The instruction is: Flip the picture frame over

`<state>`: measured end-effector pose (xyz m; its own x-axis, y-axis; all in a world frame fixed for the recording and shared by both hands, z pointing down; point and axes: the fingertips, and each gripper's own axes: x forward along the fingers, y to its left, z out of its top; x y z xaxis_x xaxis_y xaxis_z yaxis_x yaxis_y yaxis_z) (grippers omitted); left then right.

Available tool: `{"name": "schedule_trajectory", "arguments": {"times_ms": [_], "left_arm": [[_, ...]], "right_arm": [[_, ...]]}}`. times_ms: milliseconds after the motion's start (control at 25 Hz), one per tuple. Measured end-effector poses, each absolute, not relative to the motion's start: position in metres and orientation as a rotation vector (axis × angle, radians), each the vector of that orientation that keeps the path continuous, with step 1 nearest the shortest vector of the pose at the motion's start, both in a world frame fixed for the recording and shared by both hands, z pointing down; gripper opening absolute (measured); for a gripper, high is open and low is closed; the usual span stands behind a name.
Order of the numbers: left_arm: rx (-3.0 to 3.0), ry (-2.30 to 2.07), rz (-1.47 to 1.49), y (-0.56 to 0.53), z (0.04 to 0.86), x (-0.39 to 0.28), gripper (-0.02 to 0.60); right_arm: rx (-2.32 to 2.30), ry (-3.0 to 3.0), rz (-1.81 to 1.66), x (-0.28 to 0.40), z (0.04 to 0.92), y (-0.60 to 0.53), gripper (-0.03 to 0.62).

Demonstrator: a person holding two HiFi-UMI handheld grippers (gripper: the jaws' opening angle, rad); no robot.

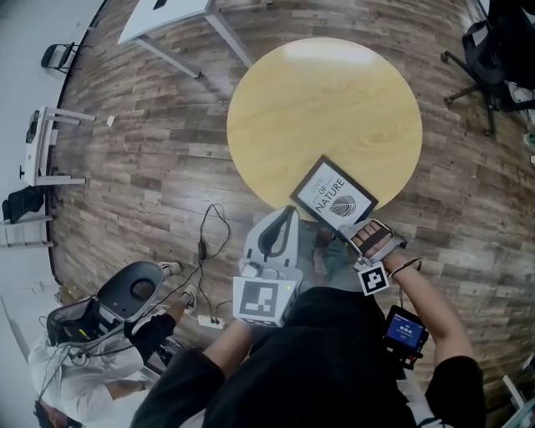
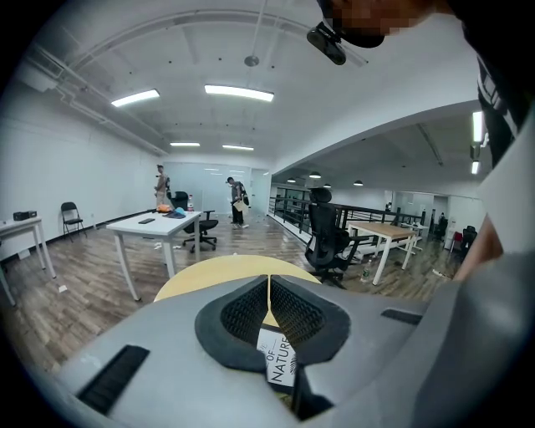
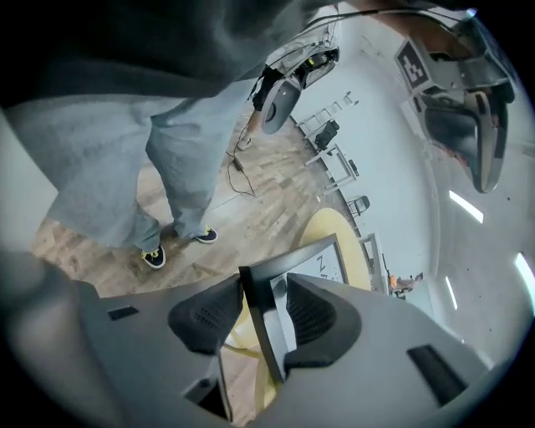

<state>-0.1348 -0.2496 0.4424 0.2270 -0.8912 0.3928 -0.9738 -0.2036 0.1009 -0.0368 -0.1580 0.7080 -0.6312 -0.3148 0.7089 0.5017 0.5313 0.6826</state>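
Observation:
A black picture frame (image 1: 334,199) with a white leaf print lies face up at the near edge of the round yellow table (image 1: 326,109), its near corner past the rim. My right gripper (image 1: 353,233) is at that near corner. In the right gripper view the right gripper (image 3: 263,288) is open, with the frame's black edge (image 3: 266,322) standing between the pads. My left gripper (image 1: 288,211) hovers just left of the frame. In the left gripper view the left gripper (image 2: 267,288) is shut with nothing in it, and the frame (image 2: 282,365) shows below the jaws.
A white desk (image 1: 167,17) stands at the far left and a black office chair (image 1: 493,50) at the far right. Cables (image 1: 213,242) trail on the wooden floor by the table. A person (image 1: 92,359) crouches at the lower left beside equipment.

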Motion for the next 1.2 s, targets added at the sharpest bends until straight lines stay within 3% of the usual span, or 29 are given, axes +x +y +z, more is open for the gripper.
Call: {"name": "schedule_trajectory", "arguments": {"times_ms": [520,680,880,1200], "left_arm": [[2.224,-1.737,0.359,-0.247,0.433,-0.129,0.029],[2.26,-1.733,0.378,-0.246,0.434,-0.125,0.029],[2.254,-1.73,0.347,-0.247,0.43,-0.122,0.029],[2.291,-1.703,0.34,-0.25,0.427,-0.108,0.029]], "right_arm": [[0.115,-2.421,-0.829,-0.07,0.596,-0.189,0.112],[0.363,-2.67,-0.374,-0.069,0.554,-0.222,0.109],[0.798,-2.906,0.455,-0.034,0.52,-0.276,0.109],[1.314,-2.553,1.393,0.065,0.581,-0.304,0.08]]}}
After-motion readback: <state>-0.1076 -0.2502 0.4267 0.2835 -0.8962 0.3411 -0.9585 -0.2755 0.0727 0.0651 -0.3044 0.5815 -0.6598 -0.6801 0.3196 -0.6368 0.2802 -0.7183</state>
